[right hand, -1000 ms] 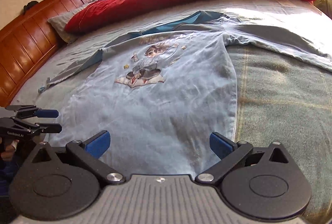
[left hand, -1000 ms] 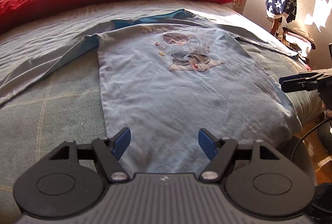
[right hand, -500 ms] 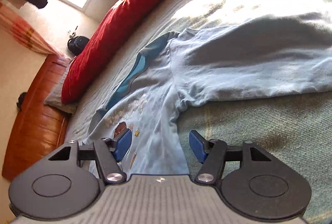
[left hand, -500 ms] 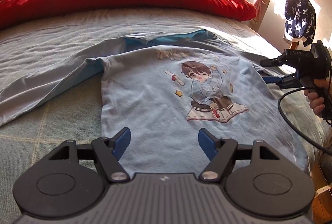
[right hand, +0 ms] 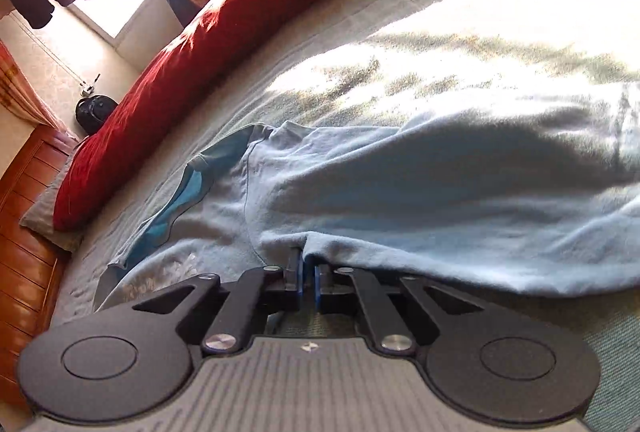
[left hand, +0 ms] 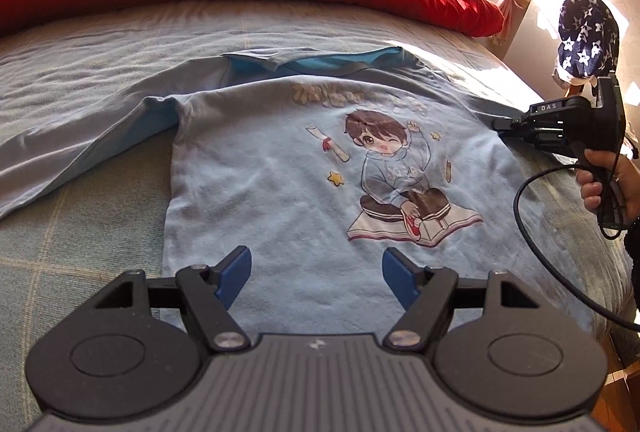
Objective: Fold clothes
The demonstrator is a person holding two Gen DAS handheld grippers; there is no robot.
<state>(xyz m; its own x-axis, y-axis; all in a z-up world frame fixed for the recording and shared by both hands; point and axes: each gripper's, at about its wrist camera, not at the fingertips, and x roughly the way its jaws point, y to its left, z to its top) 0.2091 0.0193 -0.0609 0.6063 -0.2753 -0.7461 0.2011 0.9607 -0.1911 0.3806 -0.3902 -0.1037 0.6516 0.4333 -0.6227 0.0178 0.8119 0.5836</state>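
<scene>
Bed (left hand: 80,232) bears shirt (left hand: 280,192); right gripper (right hand: 307,282) pinches its armpit, left gripper (left hand: 316,276) gapes above hem

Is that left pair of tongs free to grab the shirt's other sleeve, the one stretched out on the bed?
Probably yes. The left tongs are open and hover over the shirt; the sleeve lies flat on the bed to their left, with nothing on it or between.

A second ago the right tool (right hand: 307,282) hung wide open above the shirt's (left hand: 280,192) hem. It has since swung over to the underarm seam and its jaws have closed on the cloth there. The left tool (left hand: 316,274), as wide open as before, has advanced up the shirt toward the printed figure (left hand: 400,168).
</scene>
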